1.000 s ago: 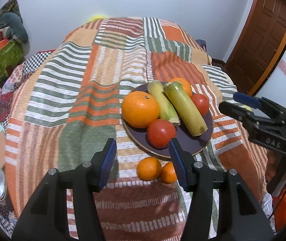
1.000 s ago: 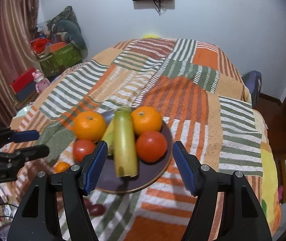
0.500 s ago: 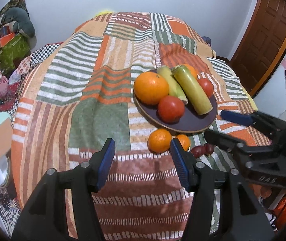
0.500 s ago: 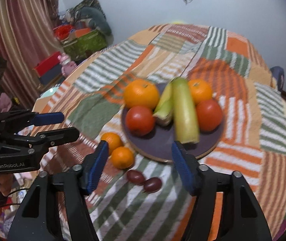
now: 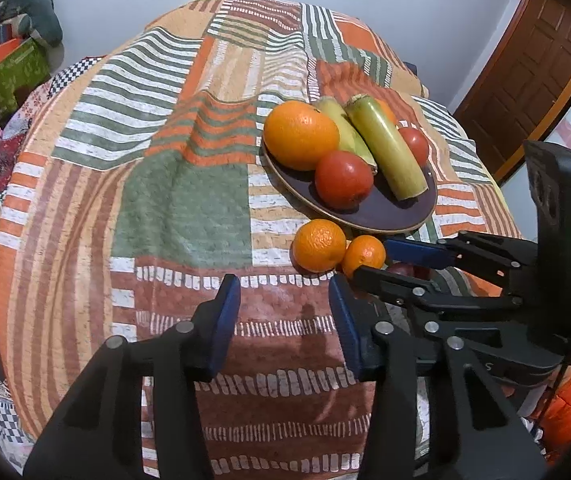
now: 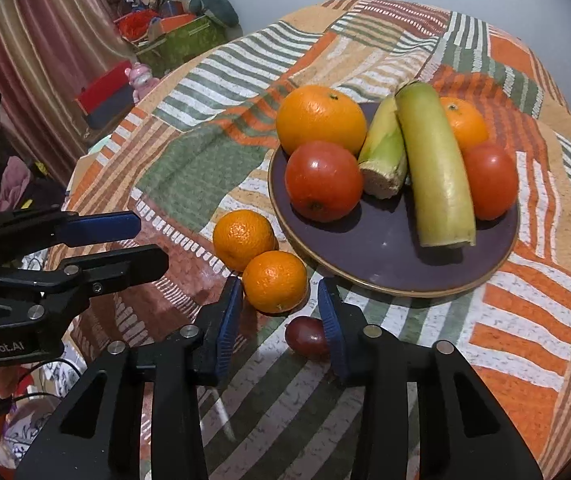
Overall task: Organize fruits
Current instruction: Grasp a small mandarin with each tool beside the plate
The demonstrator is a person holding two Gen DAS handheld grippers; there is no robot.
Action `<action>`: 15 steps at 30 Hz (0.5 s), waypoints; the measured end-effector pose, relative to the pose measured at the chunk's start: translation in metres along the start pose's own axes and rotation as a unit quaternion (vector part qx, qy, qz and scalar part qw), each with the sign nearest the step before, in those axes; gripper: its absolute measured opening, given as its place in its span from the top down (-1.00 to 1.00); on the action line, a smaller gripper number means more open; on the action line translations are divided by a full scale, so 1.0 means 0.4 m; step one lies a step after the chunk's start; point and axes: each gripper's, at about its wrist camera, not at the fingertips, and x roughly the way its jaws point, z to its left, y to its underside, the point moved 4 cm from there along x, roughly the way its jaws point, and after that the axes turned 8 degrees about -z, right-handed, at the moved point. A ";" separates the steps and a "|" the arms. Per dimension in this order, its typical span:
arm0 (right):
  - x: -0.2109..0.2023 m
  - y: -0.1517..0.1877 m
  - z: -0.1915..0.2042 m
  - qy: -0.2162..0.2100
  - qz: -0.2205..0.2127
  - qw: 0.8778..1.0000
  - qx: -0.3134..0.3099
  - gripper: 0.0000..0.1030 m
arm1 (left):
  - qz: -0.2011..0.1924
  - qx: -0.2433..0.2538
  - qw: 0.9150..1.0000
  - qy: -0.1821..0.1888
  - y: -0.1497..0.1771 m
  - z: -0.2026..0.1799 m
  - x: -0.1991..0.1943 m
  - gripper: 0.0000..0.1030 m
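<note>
Nearer now — right gripper [image 6: 279, 307], perhaps over grape [image 6: 306, 336].

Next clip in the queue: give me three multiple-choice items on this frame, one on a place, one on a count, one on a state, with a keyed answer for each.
1. Where do the two small oranges lie?
A. On the plate
B. On the bedspread beside the plate
C. In the green box

2. How many tomatoes are on the plate?
A. One
B. Two
C. Four

3. What is between the right tool's pads?
A. Nothing gripped
B. A tomato, clamped
C. The plate rim, clamped

Key:
1 B: the two small oranges rest touching each other on the bedspread, just off the rim of the plate.
2 B: one tomato sits left of the corn cob, another tomato right of the long green vegetable.
3 A: the right tool is closing, its pads apart, pressing on nothing.
</note>
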 end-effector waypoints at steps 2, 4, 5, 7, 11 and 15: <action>-0.003 -0.002 -0.002 -0.005 -0.003 1.000 0.000 0.41 | 0.004 0.002 1.000 0.006 0.000 -0.009 0.010 0.21; -0.010 -0.001 -0.001 -0.005 -0.005 1.000 -0.002 0.41 | 0.007 0.005 1.000 0.008 -0.003 -0.016 0.019 0.23; -0.013 0.000 0.000 -0.003 -0.006 1.000 -0.004 0.41 | 0.008 0.007 1.000 0.009 -0.005 -0.022 0.024 0.23; -0.021 0.002 -0.003 0.000 -0.010 1.000 -0.006 0.41 | 0.008 0.011 1.000 0.010 -0.011 -0.029 0.033 0.23; -0.058 -0.005 -0.018 0.005 -0.028 1.000 0.000 0.41 | 0.009 0.018 1.000 0.013 -0.027 -0.045 0.054 0.23; -0.101 -0.019 -0.049 0.017 -0.050 0.999 0.013 0.41 | 0.013 0.026 0.999 0.016 -0.037 -0.059 0.077 0.23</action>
